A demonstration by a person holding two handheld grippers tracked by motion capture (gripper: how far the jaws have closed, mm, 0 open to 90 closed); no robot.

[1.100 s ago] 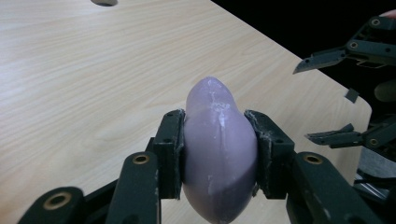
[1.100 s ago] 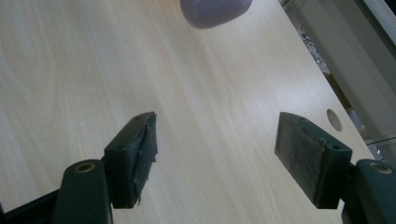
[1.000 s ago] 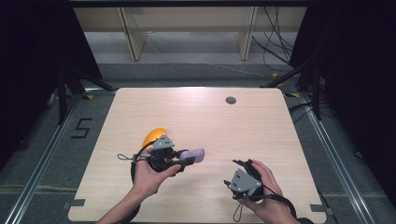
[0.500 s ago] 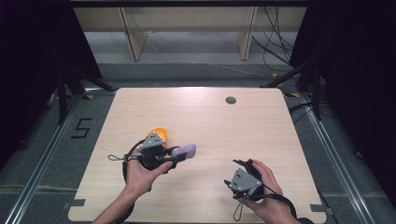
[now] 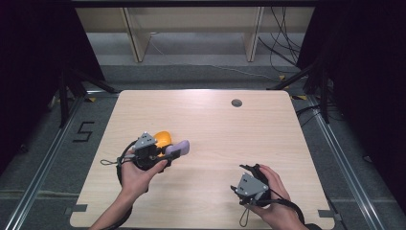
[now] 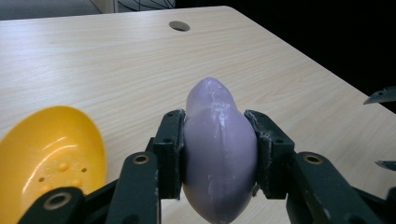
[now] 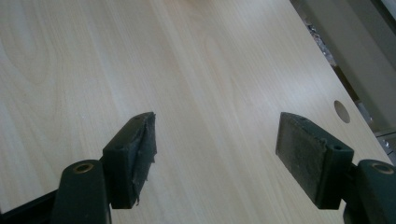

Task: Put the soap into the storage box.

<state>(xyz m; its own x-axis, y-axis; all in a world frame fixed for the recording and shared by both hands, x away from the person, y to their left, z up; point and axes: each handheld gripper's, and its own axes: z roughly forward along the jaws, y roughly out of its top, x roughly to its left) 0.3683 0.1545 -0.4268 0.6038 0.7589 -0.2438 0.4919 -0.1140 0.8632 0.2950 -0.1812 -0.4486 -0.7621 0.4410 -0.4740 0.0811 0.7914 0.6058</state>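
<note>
Right gripper (image 7: 215,156): the two black fingers (image 7: 133,156) stand wide apart, nothing between them, pads worn and frayed at the edges. Below them, light wood-grain table (image 7: 140,56). A round hole (image 7: 342,111) in the table lies beyond the right-hand finger, near the table's edge.

I see the table (image 5: 210,143) evenly and brightly lit from above, with a pale glare patch near its far middle; the surroundings are dark. Shadows are soft and short. In both gripper views the near jaws are slightly soft, the wood grain sharp.
</note>
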